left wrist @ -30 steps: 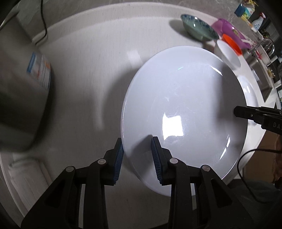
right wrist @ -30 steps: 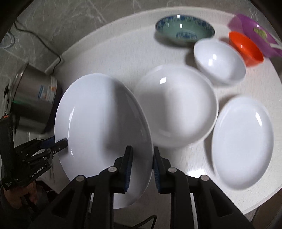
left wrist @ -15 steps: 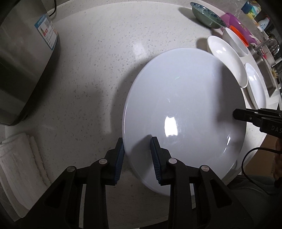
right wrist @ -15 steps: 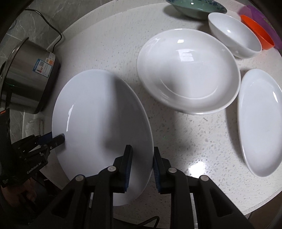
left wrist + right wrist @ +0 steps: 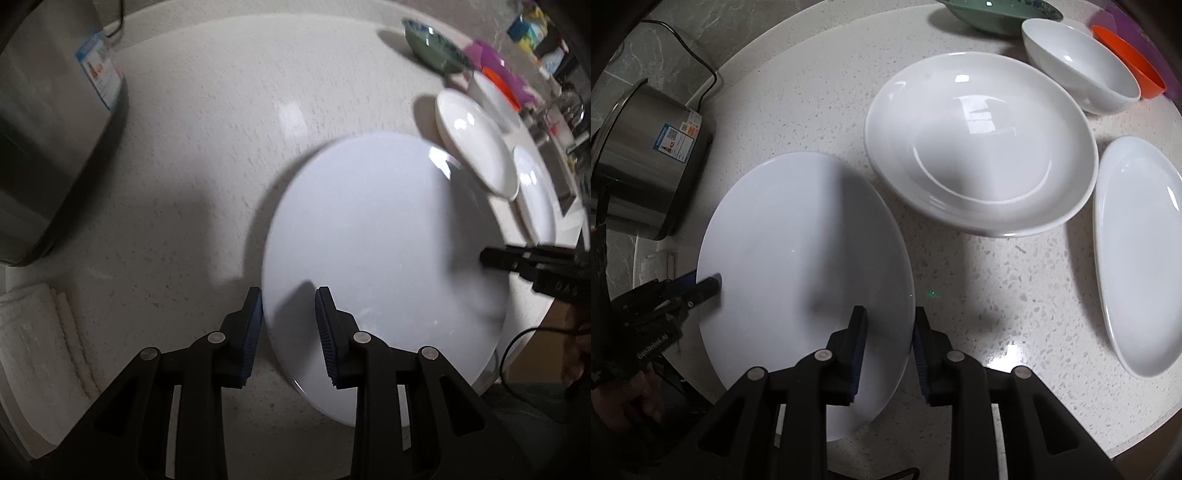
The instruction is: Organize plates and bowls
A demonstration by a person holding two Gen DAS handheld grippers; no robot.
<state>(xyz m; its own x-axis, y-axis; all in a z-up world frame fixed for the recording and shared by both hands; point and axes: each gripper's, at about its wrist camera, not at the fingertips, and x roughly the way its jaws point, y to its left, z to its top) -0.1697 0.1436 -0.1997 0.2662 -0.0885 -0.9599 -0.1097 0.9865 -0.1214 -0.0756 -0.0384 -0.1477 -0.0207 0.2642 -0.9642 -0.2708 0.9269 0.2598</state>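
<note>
Two hand-held grippers on one big white oval plate, folks! The left hand-held gripper has its blue pads straddling the plate's near rim in its own view, one pad under, one over, clamped on the edge. The right hand-held gripper pinches the opposite rim the same way. Each tool's black tip shows at the far side of the plate in the other's camera.

Count the crockery on the speckled white surface. Three white pieces besides the held plate: one wide deep plate just beyond it, one smaller oval plate to the right of that, and one white bowl behind. Then three coloured ones at the back: one green bowl with a blue pattern, one orange bowl just beside the white bowl, and one purple piece behind the orange one, its shape hard to make out.

One steel pot with a blue label stands off to the left, well apart from the dishes, and one folded white towel lies near it at the surface's edge.
</note>
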